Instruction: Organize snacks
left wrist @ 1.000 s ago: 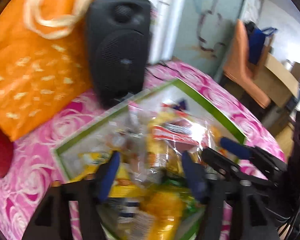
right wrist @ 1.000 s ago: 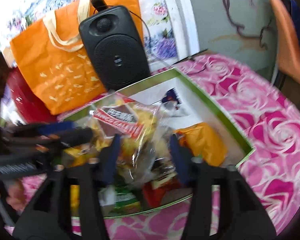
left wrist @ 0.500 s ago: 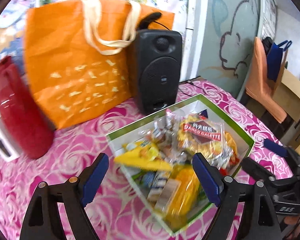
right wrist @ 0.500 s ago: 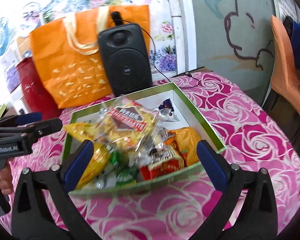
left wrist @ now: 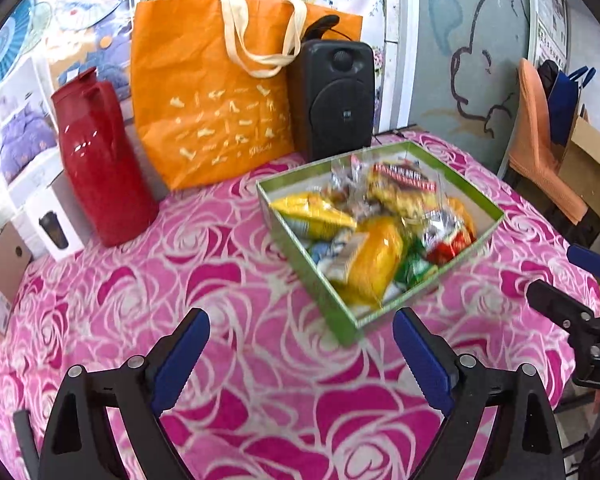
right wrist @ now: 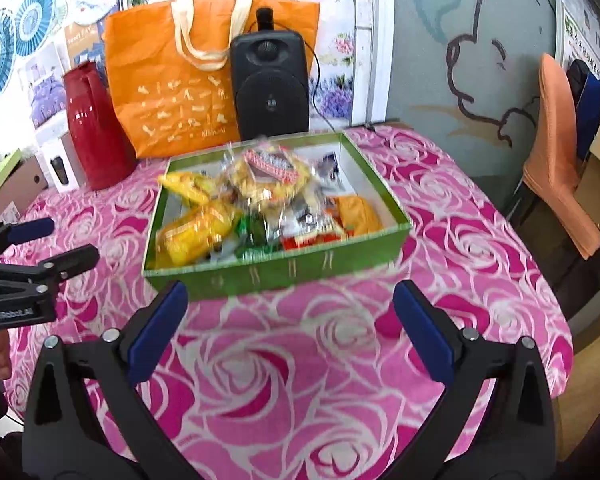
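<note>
Snacks (right wrist: 260, 204) boxed; both grippers wide, empty.

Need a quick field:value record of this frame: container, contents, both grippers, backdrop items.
surface: table with pink rose cloth
container: green box, open top, no lid in view
contents: snack packets piled loosely; yellow, red and green wrappers, clear bag on top
left gripper: open, empty, over bare cloth, short of the box
right gripper: open, empty, in front of the box
behind box: black speaker, orange tote bag, red jug
snacks outside box: none visible
</note>
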{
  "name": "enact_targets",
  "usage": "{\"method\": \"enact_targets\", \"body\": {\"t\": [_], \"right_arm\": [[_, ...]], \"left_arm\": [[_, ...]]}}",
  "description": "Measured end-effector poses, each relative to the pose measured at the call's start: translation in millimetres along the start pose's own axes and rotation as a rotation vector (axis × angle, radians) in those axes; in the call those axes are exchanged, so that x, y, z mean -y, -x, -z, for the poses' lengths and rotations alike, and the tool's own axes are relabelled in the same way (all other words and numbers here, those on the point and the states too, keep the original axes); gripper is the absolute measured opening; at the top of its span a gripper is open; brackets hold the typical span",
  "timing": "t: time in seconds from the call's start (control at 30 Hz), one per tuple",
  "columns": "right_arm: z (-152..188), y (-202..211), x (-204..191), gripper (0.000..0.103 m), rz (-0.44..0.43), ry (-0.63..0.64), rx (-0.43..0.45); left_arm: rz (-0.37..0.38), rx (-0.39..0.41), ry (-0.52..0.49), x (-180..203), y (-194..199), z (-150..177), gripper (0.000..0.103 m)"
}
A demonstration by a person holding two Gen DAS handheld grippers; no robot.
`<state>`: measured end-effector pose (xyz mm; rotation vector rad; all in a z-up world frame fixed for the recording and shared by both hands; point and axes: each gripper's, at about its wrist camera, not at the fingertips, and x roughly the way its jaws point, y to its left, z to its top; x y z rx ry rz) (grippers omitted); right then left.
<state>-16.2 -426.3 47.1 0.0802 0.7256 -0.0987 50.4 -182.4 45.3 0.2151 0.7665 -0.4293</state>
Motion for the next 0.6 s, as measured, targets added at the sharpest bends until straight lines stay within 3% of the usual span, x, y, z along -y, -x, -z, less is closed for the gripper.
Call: {"method": "enact_targets", "body": {"t": [0.6], "right_arm": [[17, -2, -11, 0.102, 0.053, 0.010, -0.033]], "left_arm": [[-0.011, -0.004, 0.029, -8, 10, 24, 0.095]]}}
